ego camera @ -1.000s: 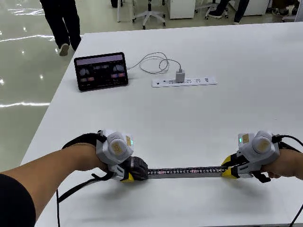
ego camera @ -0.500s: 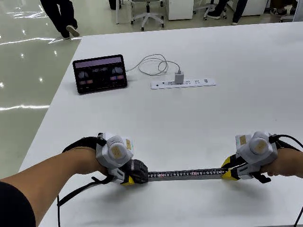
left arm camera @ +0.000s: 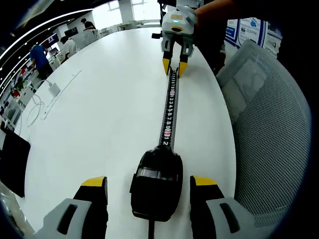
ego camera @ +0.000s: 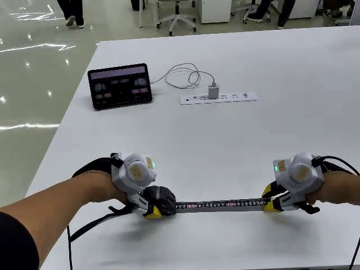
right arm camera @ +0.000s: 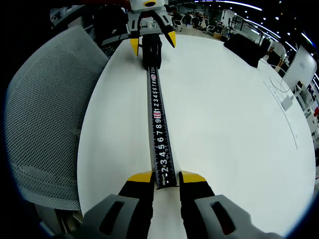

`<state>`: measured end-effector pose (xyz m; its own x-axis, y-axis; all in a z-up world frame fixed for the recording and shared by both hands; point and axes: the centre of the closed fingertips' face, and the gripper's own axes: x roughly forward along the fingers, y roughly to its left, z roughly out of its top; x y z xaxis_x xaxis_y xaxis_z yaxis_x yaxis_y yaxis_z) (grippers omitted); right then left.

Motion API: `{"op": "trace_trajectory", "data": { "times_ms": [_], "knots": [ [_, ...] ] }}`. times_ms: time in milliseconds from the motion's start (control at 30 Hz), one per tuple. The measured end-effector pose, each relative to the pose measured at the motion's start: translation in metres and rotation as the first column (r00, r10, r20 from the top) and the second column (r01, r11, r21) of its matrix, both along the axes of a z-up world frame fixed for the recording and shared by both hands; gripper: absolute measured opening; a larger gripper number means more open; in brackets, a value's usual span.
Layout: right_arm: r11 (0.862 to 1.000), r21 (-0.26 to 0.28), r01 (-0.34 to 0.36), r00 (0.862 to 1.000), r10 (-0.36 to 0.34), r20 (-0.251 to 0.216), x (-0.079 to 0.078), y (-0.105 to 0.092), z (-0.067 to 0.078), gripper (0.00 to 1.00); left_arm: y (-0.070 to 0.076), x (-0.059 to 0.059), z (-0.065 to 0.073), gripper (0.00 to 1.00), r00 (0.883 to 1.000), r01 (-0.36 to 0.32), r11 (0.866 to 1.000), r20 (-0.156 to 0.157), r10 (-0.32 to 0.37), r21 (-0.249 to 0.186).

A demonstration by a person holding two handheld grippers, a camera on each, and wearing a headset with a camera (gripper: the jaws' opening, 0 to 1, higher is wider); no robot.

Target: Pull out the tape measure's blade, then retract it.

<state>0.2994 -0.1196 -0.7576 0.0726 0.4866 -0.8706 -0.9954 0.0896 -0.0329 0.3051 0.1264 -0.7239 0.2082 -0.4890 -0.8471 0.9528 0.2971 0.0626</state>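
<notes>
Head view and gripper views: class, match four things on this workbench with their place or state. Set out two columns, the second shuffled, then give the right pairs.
Things
1. tape measure case
2. blade end
3. tablet
4. charger

Places or states
A. plugged into the power strip
B. between the jaws of the left gripper
C. clamped by the right gripper
D. near the left edge of the table, screen lit

Pairs: 1-B, 2-C, 3-D, 4-A
</notes>
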Motion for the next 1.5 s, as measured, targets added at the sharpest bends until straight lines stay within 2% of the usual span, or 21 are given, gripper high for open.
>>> {"op": "trace_trajectory", "data": {
  "times_ms": [133, 267, 300, 433, 500, 533, 600, 700, 733, 800, 867, 933, 967, 1000, 1033, 1067, 1100, 1167, 1233, 1367, 1500],
  "knots": [
    [1.000, -0.019, -0.006, 1.000, 0.006, 0.012, 0.001, -0.002, 0.000, 0.19, 0.000, 0.003, 0.006, 0.68, 1.000, -0.014, 1.000, 0.003, 0.014, -0.021],
    [1.000, -0.018, 0.026, 1.000, -0.026, 0.007, 0.001, -0.002, 0.001, 0.27, 0.000, 0.003, 0.005, 0.76, 1.000, -0.029, 0.999, 0.005, 0.029, -0.022],
    [0.999, -0.012, 0.041, 0.999, -0.041, -0.001, 0.000, -0.002, 0.001, 0.29, -0.001, 0.003, 0.006, 0.78, 0.999, -0.040, 0.998, 0.003, 0.040, -0.045],
    [0.995, 0.013, 0.099, 0.995, -0.099, -0.028, -0.002, -0.001, 0.003, 0.31, 0.000, 0.009, 0.007, 0.96, 0.990, -0.140, 0.986, -0.002, 0.140, -0.091],
    [0.989, 0.041, 0.145, 0.989, -0.144, -0.027, 0.002, -0.001, 0.004, 0.34, -0.001, 0.013, 0.011, 0.97, 0.967, -0.254, 0.955, -0.042, 0.251, -0.151],
    [0.982, 0.062, 0.179, 0.984, -0.178, -0.034, 0.002, 0.001, 0.007, 0.36, -0.002, 0.016, 0.013, 0.99, 0.958, -0.288, 0.939, -0.041, 0.285, -0.190],
    [0.975, 0.079, 0.208, 0.978, -0.206, -0.036, 0.004, 0.001, 0.009, 0.39, 0.000, 0.018, 0.013, 1.00, 0.947, -0.320, 0.924, -0.037, 0.319, -0.211],
    [0.970, 0.089, 0.226, 0.974, -0.225, -0.028, 0.002, 0.000, 0.008, 0.46, 0.004, 0.014, 0.009, 1.00, 0.928, -0.372, 0.900, -0.065, 0.367, -0.228],
    [0.968, 0.093, 0.233, 0.972, -0.231, -0.026, 0.003, 0.000, 0.008, 0.48, 0.005, 0.013, 0.009, 1.00, 0.926, -0.376, 0.897, -0.065, 0.372, -0.232],
    [0.958, 0.114, 0.263, 0.965, -0.262, -0.024, 0.002, 0.000, 0.010, 0.50, 0.009, 0.013, 0.010, 1.00, 0.911, -0.411, 0.879, -0.064, 0.408, -0.243],
    [0.950, 0.129, 0.285, 0.958, -0.286, -0.016, 0.003, -0.001, 0.011, 0.54, 0.008, 0.010, 0.012, 1.00, 0.898, -0.437, 0.855, -0.086, 0.431, -0.278],
    [0.936, 0.150, 0.320, 0.945, -0.327, 0.025, 0.009, -0.005, 0.014, 0.58, 0.014, 0.011, 0.015, 1.00, 0.885, -0.457, 0.835, -0.060, 0.462, -0.307],
    [0.920, 0.169, 0.354, 0.931, -0.364, 0.029, 0.010, -0.007, 0.016, 0.61, 0.017, 0.009, 0.016, 1.00, 0.869, -0.484, 0.814, -0.065, 0.491, -0.323],
    [0.905, 0.187, 0.381, 0.921, -0.390, 0.014, 0.008, -0.006, 0.017, 0.62, 0.020, 0.008, 0.016, 1.00, 0.861, -0.495, 0.803, -0.062, 0.505, -0.332],
    [0.893, 0.210, 0.399, 0.913, -0.408, 0.001, 0.006, -0.006, 0.020, 0.63, 0.024, 0.009, 0.019, 1.00, 0.837, -0.527, 0.769, -0.062, 0.544, -0.361],
    [0.883, 0.224, 0.413, 0.906, -0.423, -0.002, 0.006, -0.007, 0.020, 0.64, 0.027, 0.010, 0.021, 1.00, 0.824, -0.541, 0.751, -0.061, 0.563, -0.379],
    [0.879, 0.230, 0.419, 0.903, -0.429, -0.005, 0.004, -0.009, 0.021, 0.64, 0.029, 0.007, 0.021, 1.00, 0.816, -0.552, 0.742, -0.063, 0.575, -0.382],
    [0.865, 0.244, 0.439, 0.893, -0.450, -0.010, -0.001, -0.011, 0.021, 0.64, 0.029, 0.000, 0.018, 1.00, 0.811, -0.558, 0.732, -0.071, 0.581, -0.391],
    [0.855, 0.251, 0.454, 0.884, -0.468, -0.004, -0.007, -0.014, 0.021, 0.65, 0.028, -0.005, 0.016, 1.00, 0.819, -0.545, 0.742, -0.060, 0.570, -0.390],
    [0.824, 0.283, 0.491, 0.861, -0.509, -0.010, -0.015, -0.020, 0.022, 0.69, 0.034, -0.014, 0.018, 1.00, 0.805, -0.561, 0.727, -0.057, 0.590, -0.397],
    [0.800, 0.299, 0.520, 0.842, -0.540, -0.020, -0.024, -0.027, 0.024, 0.74, 0.047, -0.021, 0.019, 1.00, 0.794, -0.568, 0.723, -0.030, 0.607, -0.393]
  ]
}}
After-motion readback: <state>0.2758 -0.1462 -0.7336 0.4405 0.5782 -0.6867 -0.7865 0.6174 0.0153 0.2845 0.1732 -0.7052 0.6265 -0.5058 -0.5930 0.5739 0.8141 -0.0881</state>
